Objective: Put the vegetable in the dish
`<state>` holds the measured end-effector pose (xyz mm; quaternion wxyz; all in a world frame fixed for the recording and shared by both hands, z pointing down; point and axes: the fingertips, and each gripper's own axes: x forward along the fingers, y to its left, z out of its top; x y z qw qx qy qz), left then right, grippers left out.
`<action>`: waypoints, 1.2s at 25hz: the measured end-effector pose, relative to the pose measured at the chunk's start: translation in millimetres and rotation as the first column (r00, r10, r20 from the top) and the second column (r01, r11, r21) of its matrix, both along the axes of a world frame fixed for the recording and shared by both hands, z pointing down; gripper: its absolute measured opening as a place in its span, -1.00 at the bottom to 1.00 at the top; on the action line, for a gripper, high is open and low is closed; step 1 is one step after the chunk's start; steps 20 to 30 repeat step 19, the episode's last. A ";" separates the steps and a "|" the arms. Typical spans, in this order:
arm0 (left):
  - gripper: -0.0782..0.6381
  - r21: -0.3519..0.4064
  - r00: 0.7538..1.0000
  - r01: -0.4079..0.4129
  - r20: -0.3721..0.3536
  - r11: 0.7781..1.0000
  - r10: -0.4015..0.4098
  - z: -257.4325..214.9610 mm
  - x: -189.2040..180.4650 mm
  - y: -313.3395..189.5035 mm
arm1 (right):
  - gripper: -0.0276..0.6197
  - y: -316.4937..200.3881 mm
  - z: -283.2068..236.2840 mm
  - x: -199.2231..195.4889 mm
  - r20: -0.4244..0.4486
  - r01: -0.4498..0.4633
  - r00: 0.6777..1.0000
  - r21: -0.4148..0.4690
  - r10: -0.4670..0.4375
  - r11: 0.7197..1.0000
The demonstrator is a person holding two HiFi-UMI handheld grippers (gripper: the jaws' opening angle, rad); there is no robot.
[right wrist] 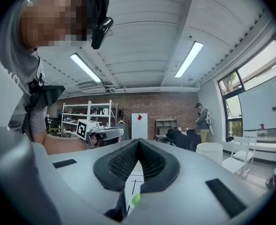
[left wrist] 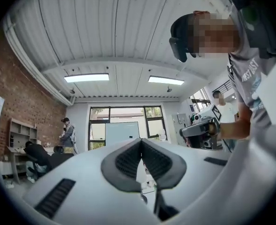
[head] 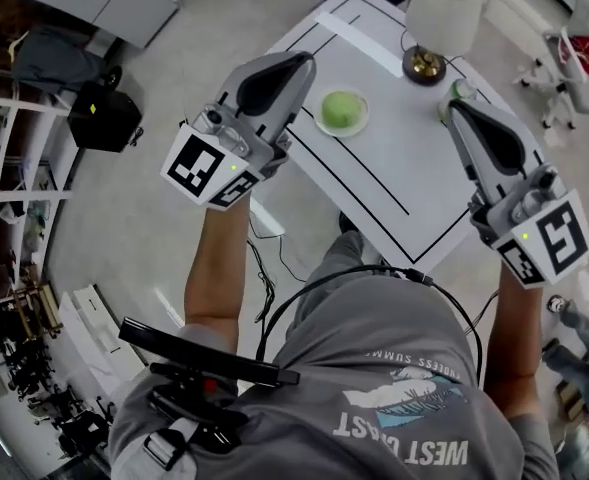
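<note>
A round green vegetable (head: 344, 106) lies in a pale green dish (head: 321, 119) on the white table (head: 394, 173). Both grippers are held up above the table's near edge, apart from the dish. My left gripper (head: 299, 63) is to the dish's left; in the left gripper view its jaws (left wrist: 141, 142) meet at the tips with nothing between them. My right gripper (head: 456, 108) is to the dish's right, and its jaws (right wrist: 138, 142) also touch at the tips, empty. A small green object (head: 462, 90) shows just behind the right gripper's tip, partly hidden.
A lamp with a white shade (head: 444, 8) and a brass base (head: 424, 65) stands at the table's far side. Black lines mark a rectangle on the tabletop. A black box (head: 104, 116) sits on the floor at the left, white chairs (head: 579, 53) at the right.
</note>
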<state>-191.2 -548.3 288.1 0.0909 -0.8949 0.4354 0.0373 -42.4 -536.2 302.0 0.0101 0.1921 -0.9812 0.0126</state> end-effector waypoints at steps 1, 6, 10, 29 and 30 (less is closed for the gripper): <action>-0.76 0.011 1.000 0.011 0.005 1.000 -0.011 -8.0 1.9 10.2 | -0.90 7.9 -10.2 4.7 0.003 0.001 1.000 0.015 -0.001 1.000; -0.76 0.065 0.998 0.057 0.026 0.996 -0.059 -54.5 5.9 69.6 | -0.90 52.2 -62.4 19.0 0.015 0.014 1.000 0.076 -0.015 0.997; -0.76 0.109 0.995 0.089 0.042 0.990 -0.094 -80.9 9.4 122.7 | -0.90 96.0 -86.8 28.9 0.018 0.036 0.999 0.118 -0.039 0.992; -0.76 0.130 0.988 0.130 0.067 0.983 -0.140 -90.7 5.4 173.2 | -0.90 132.9 -98.9 31.5 0.003 0.042 0.999 0.155 -0.043 0.987; -0.76 0.130 0.988 0.130 0.067 0.983 -0.140 -90.7 5.4 173.2 | -0.90 132.9 -98.9 31.5 0.003 0.042 0.999 0.155 -0.043 0.987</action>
